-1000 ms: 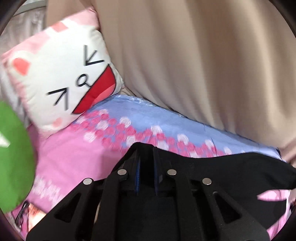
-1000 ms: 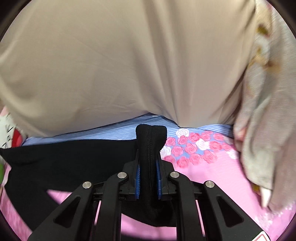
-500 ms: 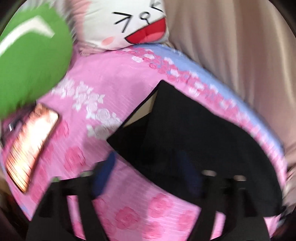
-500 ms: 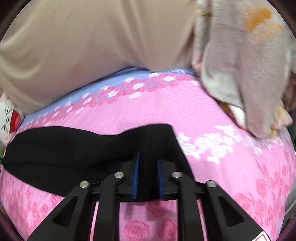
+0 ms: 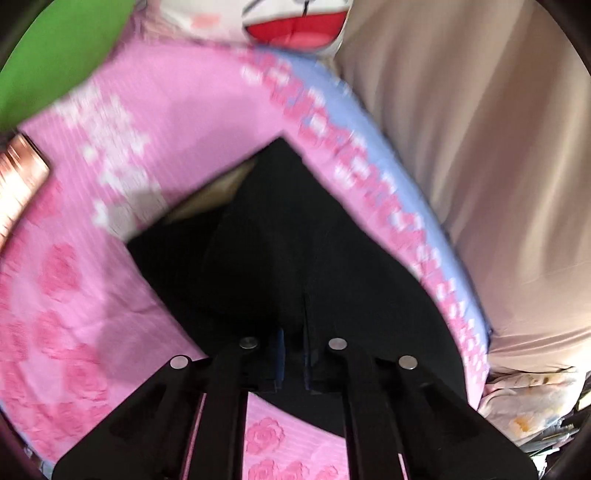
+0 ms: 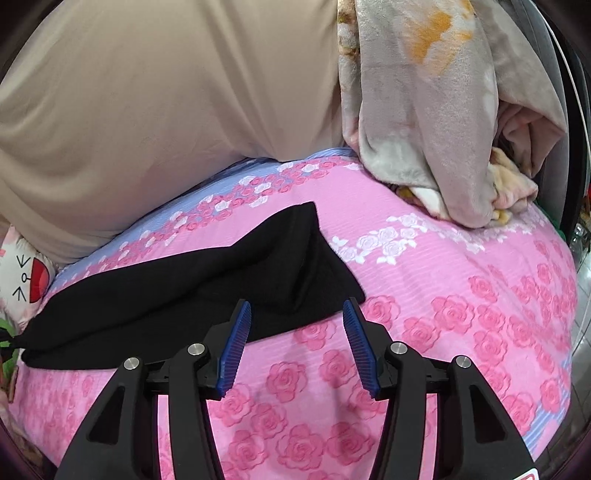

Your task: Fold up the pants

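Note:
The black pants [image 6: 207, 291] lie in a long strip on the pink rose-print bed sheet [image 6: 461, 295]. My right gripper [image 6: 297, 321] is open and empty, its blue pads just in front of the pants' right end. In the left wrist view the pants [image 5: 295, 240] spread ahead, a pale lining showing at the far corner. My left gripper [image 5: 293, 332] has its jaws close together with black cloth between them. This view is blurred.
A beige curtain [image 6: 166, 110] hangs behind the bed. A grey floral blanket [image 6: 443, 110] is piled at the right. A cartoon-face pillow [image 5: 288, 22] and a green cushion [image 5: 62, 48] lie at the left end, with a phone [image 5: 18, 181] on the sheet.
My right gripper has opened, let go of the pants' end and drawn back. My left gripper opened half a second ago and has shut again on the cloth. The pants have come down onto the sheet.

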